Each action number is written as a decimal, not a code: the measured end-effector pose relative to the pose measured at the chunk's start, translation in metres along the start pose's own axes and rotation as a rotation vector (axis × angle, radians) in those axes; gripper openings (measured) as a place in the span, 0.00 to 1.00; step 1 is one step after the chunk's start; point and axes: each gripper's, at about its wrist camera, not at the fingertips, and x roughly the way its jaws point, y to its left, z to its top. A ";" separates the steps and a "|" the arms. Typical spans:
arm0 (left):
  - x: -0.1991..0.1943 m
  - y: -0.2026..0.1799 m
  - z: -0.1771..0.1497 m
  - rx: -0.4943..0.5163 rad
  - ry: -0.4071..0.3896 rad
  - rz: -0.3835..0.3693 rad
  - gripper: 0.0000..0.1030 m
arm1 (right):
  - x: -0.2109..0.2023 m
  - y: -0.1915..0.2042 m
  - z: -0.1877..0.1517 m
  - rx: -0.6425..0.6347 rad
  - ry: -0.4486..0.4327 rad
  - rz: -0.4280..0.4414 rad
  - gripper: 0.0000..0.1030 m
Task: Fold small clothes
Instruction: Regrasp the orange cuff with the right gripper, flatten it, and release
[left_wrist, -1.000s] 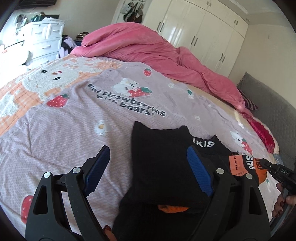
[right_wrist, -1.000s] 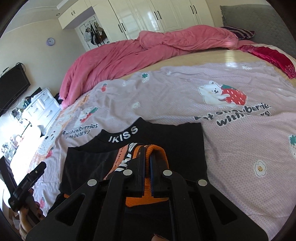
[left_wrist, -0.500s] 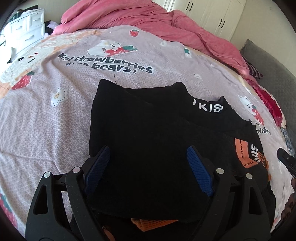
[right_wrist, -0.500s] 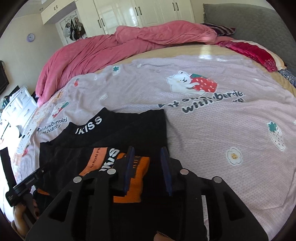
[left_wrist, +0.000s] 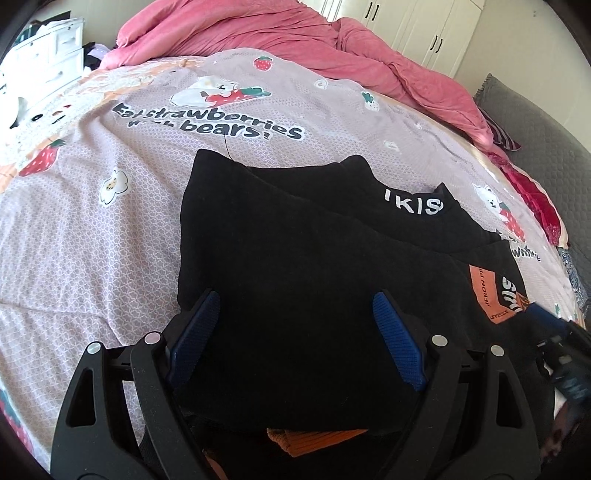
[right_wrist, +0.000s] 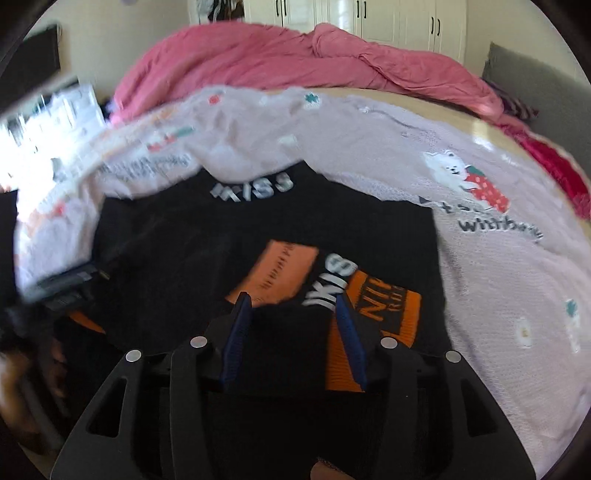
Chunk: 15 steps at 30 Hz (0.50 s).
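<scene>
Black knit with orange trim, the small sweater (left_wrist: 303, 266) is lying on the bed's lilac strawberry-bear sheet (left_wrist: 92, 221), directly ahead of both tongs and partly under them. The left tongs (left_wrist: 295, 328) are hovering wide open over a smooth black panel, gripping nothing. The right tongs (right_wrist: 291, 328) are also standing open, their blue pads straddling the orange cuff (right_wrist: 373, 325) and its white lettering. Judging by the layers, the sleeves are already lying folded in across the body, with the lettered collar (right_wrist: 255, 188) at the far end. What seems left is doubling the hem end toward that collar and flattening the bundle.
</scene>
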 end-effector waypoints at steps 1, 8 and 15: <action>-0.001 0.001 -0.001 -0.002 -0.001 -0.004 0.75 | 0.005 -0.001 -0.003 -0.013 0.019 -0.036 0.49; -0.001 0.001 -0.001 -0.002 0.000 -0.014 0.75 | 0.019 -0.047 -0.027 0.145 0.073 0.032 0.61; -0.010 0.004 -0.001 -0.009 -0.023 -0.033 0.75 | -0.004 -0.037 -0.026 0.143 0.011 0.012 0.63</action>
